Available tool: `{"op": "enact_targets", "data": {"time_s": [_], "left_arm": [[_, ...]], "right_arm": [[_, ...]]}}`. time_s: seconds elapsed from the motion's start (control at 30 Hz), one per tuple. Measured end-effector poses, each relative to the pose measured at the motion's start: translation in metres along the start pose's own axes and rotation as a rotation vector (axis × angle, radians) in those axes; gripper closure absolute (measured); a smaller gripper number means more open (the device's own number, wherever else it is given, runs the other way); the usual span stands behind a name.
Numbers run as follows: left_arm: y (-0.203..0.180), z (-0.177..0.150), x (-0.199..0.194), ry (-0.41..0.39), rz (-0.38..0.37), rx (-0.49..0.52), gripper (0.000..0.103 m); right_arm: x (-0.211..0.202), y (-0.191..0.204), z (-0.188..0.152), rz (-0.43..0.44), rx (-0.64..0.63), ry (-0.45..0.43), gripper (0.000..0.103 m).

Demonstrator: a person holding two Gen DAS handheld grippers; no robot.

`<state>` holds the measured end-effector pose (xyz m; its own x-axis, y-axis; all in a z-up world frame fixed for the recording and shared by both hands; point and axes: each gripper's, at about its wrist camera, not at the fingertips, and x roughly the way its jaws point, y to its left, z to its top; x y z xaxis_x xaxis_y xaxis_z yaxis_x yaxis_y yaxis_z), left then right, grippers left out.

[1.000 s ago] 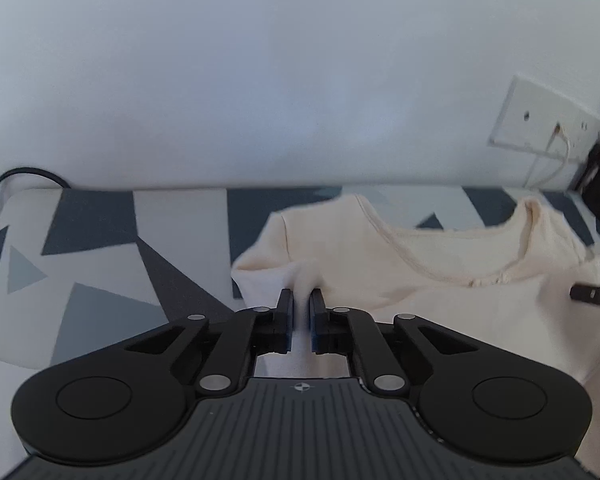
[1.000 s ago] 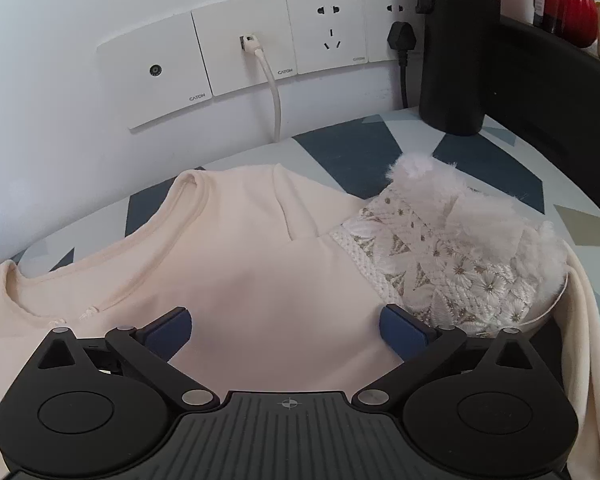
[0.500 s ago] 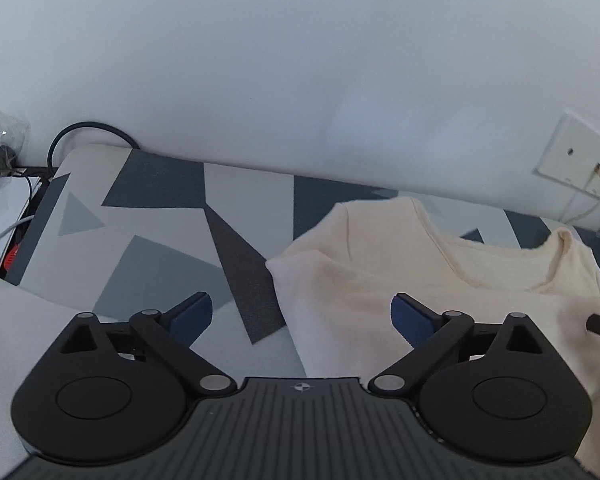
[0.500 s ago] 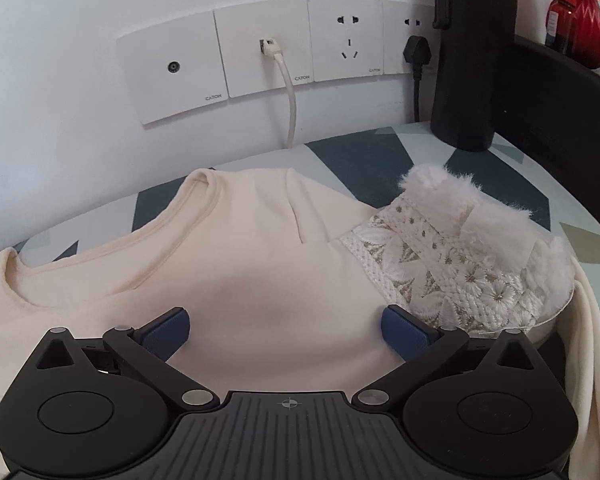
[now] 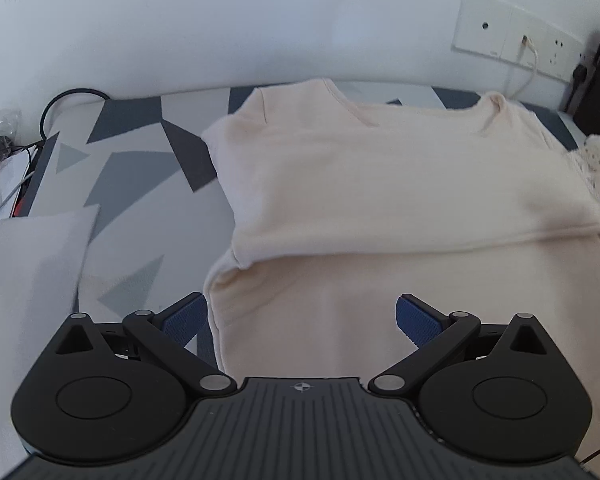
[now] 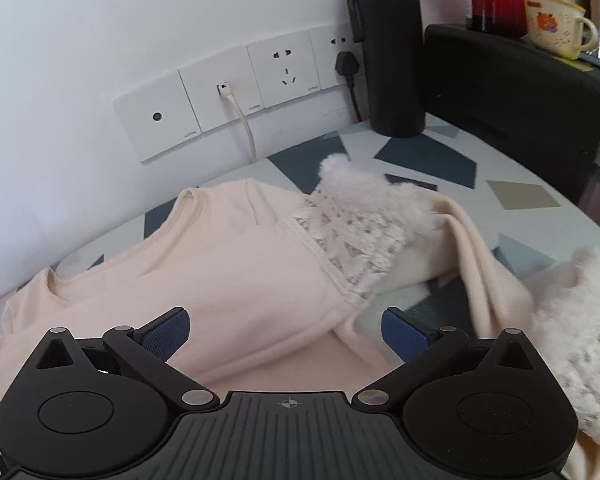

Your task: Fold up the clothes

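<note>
Cream top [image 5: 400, 184] lies partly folded on my patterned table [image 5: 140, 176], its neckline toward the white wall. My left gripper [image 5: 300, 316] hangs above the lower part of the top with its jaws opening wide; the blue pads [image 5: 182, 320] grip nothing and cloth shows beneath them. My right gripper [image 6: 286, 330] is also spread wide and empty over the cloth. Just beyond it, a lace-and-fur cuff [image 6: 356, 224] is folded onto the chest, and a second sleeve trails off to the right. Farther out, wall sockets [image 6: 236, 104] hold a white cable, and a black flask [image 6: 392, 48] stands upright on the table beside them.
</note>
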<state>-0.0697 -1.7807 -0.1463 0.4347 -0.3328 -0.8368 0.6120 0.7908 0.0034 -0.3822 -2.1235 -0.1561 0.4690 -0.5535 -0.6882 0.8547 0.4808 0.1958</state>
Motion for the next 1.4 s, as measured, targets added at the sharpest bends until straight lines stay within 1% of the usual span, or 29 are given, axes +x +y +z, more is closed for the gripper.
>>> {"op": "enact_targets", "data": {"time_s": [0.03, 0.1, 0.2, 0.27, 0.3, 0.33, 0.43, 0.5, 0.6, 0.67, 0.73, 0.77, 0.8, 0.83, 0.9, 1.0, 1.03, 1.07, 1.13, 1.23, 1.3, 1.37, 1.4], "left_arm": [[-0.004, -0.004, 0.000, 0.009, -0.002, -0.009, 0.000], [-0.013, -0.010, 0.001, 0.023, -0.020, -0.021, 0.000], [-0.032, -0.018, 0.004, 0.033, -0.037, 0.021, 0.000], [-0.044, -0.023, 0.005, 0.041, -0.040, 0.058, 0.000], [-0.048, -0.025, 0.006, 0.038, -0.038, 0.070, 0.000], [-0.049, -0.026, 0.005, 0.029, -0.034, 0.072, 0.000], [-0.051, -0.026, 0.006, 0.030, -0.031, 0.053, 0.000], [-0.053, -0.026, 0.007, 0.027, -0.023, 0.043, 0.000], [-0.054, -0.028, 0.006, 0.016, -0.018, 0.045, 0.000], [-0.053, -0.030, 0.005, 0.011, -0.022, 0.048, 0.000], [-0.052, -0.031, 0.005, 0.008, -0.025, 0.051, 0.000], [-0.051, -0.032, 0.004, 0.007, -0.027, 0.053, 0.000], [-0.051, -0.032, 0.004, 0.006, -0.029, 0.054, 0.000], [-0.051, -0.033, 0.003, 0.007, -0.029, 0.054, 0.000], [-0.051, -0.033, 0.003, 0.011, -0.027, 0.049, 0.000], [-0.050, -0.033, 0.003, 0.016, -0.024, 0.040, 0.000], [-0.051, -0.034, 0.002, 0.015, -0.022, 0.038, 0.000], [-0.051, -0.034, 0.002, 0.014, -0.020, 0.037, 0.000], [-0.051, -0.035, 0.002, 0.014, -0.016, 0.032, 0.000], [-0.050, -0.033, 0.002, 0.023, -0.014, 0.027, 0.000], [-0.048, -0.032, 0.002, 0.029, -0.005, 0.012, 0.000], [-0.043, -0.032, 0.002, 0.033, 0.008, -0.010, 0.000], [-0.039, -0.032, 0.002, 0.035, 0.015, -0.024, 0.000]], "right_arm": [[-0.011, -0.007, -0.003, -0.023, -0.009, -0.022, 0.001], [-0.033, -0.028, -0.008, -0.099, 0.014, -0.073, 0.001], [-0.064, -0.062, -0.015, -0.222, 0.061, -0.145, 0.001], [-0.075, -0.088, -0.020, -0.309, 0.101, -0.162, 0.001], [-0.075, -0.098, -0.022, -0.335, 0.107, -0.149, 0.001], [-0.071, -0.107, -0.025, -0.348, 0.105, -0.111, 0.001], [-0.058, -0.118, -0.035, -0.329, 0.076, -0.034, 0.003], [-0.049, -0.117, -0.038, -0.325, 0.043, -0.011, 0.003], [-0.037, -0.115, -0.033, -0.313, 0.031, 0.000, 0.005], [-0.029, -0.114, -0.030, -0.305, 0.024, 0.005, 0.017], [-0.026, -0.123, -0.023, -0.298, 0.071, 0.007, 0.043], [-0.025, -0.130, -0.018, -0.301, 0.104, 0.000, 0.052], [-0.026, -0.137, -0.013, -0.307, 0.129, -0.013, 0.072], [-0.027, -0.143, -0.007, -0.313, 0.150, -0.027, 0.085], [-0.034, -0.155, 0.008, -0.306, 0.192, -0.110, 0.087], [-0.060, -0.167, 0.029, -0.335, 0.243, -0.309, 0.088], [-0.067, -0.170, 0.036, -0.344, 0.248, -0.362, 0.088], [-0.070, -0.173, 0.043, -0.346, 0.242, -0.379, 0.087], [-0.063, -0.179, 0.050, -0.300, 0.224, -0.309, 0.087], [-0.038, -0.182, 0.042, -0.240, 0.194, -0.133, 0.085], [-0.021, -0.179, 0.031, -0.237, 0.170, -0.034, 0.084], [-0.009, -0.175, 0.018, -0.230, 0.166, 0.026, 0.079], [-0.007, -0.171, 0.014, -0.226, 0.157, 0.037, 0.073]]}}
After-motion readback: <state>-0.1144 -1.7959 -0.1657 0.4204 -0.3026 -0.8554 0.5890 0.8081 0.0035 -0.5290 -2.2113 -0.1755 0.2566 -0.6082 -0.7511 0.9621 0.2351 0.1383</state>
